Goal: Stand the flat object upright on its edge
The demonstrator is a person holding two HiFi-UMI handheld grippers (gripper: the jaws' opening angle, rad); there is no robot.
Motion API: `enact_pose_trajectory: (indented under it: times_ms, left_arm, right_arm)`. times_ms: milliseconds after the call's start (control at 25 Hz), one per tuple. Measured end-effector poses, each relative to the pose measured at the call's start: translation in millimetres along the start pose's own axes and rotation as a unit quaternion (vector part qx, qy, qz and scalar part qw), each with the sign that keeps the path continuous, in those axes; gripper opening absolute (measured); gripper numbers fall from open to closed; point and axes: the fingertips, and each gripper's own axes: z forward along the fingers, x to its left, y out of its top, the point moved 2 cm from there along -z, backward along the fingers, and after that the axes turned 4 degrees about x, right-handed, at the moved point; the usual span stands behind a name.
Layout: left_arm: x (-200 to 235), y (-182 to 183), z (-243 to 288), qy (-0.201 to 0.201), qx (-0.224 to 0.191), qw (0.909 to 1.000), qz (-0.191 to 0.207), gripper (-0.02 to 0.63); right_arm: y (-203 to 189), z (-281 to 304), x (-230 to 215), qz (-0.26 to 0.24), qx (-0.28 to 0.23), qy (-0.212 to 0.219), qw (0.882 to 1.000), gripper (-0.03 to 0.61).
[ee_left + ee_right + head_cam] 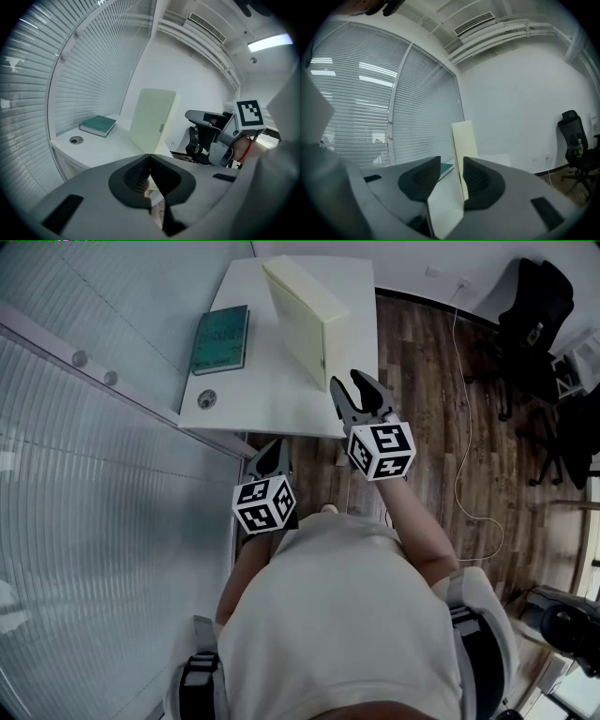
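A cream flat book [302, 320] stands upright on its edge on the white table [253, 395], running from the far side toward me. It also shows in the left gripper view [152, 119] and, edge-on, in the right gripper view [465, 140]. My right gripper [347, 381] hovers at the table's front edge just short of the book's near end. Its jaws stand apart with nothing between them [451, 161]. My left gripper [270, 448] hangs lower, in front of the table edge, with its tips together and nothing in them [149, 156].
A green book [221, 337] lies flat at the table's left side, with a round cable grommet [206, 399] near the front corner. Window blinds run along the left. A black office chair [534, 315] and a white cable [459, 427] are on the wooden floor at right.
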Motion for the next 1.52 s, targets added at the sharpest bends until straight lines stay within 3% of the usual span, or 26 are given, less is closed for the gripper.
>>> enact_pose_trajectory:
  times_ms: [160, 360, 760, 1520]
  left_arm:
    - [-6.0, 2.2, -9.0, -0.013, -0.001, 0.9999, 0.005, 0.02]
    - [-12.7, -0.3, -24.0, -0.029, -0.005, 0.9995, 0.011, 0.02]
    - [-10.9, -21.2, -70.2, -0.052, 0.001, 0.9985, 0.017, 0.02]
    - [19.6, -51.7, -124.5, -0.041, -0.001, 0.9991, -0.009, 0.02]
  right_arm:
    - [-0.9, -29.7, 7.8, -0.001, 0.006, -0.016, 1.0, 0.072]
    - [-13.4, -59.7, 20.1, 0.005, 0.006, -0.024, 1.0, 0.038]
    - [-39.0, -111.2, 61.3, 0.01, 0.018, -0.042, 0.999, 0.02]
    - [-63.6, -164.8, 115.3, 0.016, 0.021, -0.036, 0.999, 0.019]
